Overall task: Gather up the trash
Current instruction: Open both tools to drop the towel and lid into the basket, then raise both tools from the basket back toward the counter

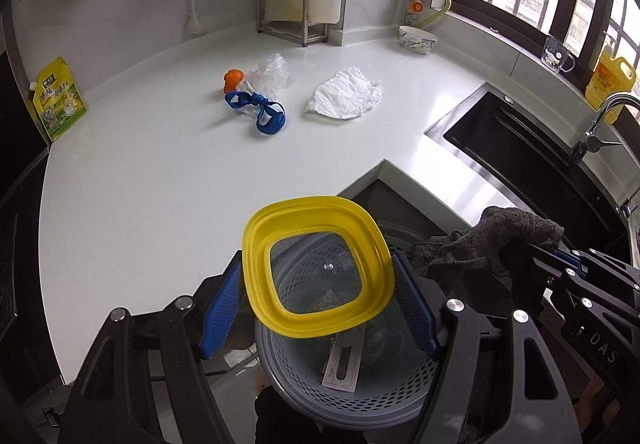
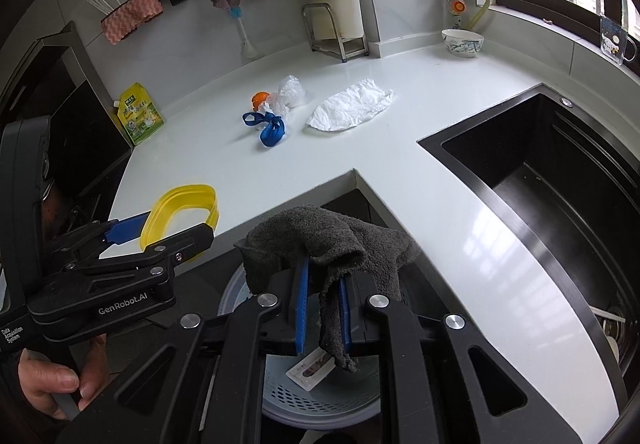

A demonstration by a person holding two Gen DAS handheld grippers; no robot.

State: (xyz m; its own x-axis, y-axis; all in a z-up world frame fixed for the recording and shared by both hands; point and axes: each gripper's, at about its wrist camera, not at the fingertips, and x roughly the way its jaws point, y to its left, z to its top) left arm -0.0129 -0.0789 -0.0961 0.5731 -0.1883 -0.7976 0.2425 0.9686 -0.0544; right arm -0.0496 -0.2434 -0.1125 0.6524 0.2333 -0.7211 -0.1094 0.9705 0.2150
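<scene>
My left gripper point(image 1: 320, 304) is shut on a yellow-rimmed clear lid point(image 1: 316, 264), held above the grey perforated trash basket point(image 1: 360, 400); the lid also shows in the right wrist view point(image 2: 180, 211). My right gripper point(image 2: 322, 308) is shut on a dark grey rag point(image 2: 332, 240), also over the basket point(image 2: 320, 400). A small white packet point(image 2: 310, 368) lies inside the basket. On the white counter lie a crumpled white paper point(image 1: 346, 93), a clear plastic bag point(image 1: 268, 75), a blue strap point(image 1: 260, 109) and an orange piece point(image 1: 233, 79).
A black sink point(image 2: 560, 195) with a faucet point(image 1: 600, 123) is at the right. A bowl point(image 1: 418, 39), a metal rack point(image 1: 288, 13), a yellow-green pouch point(image 1: 60, 99) and an oil bottle point(image 1: 610, 81) stand along the walls. Cloths hang on a wall rail.
</scene>
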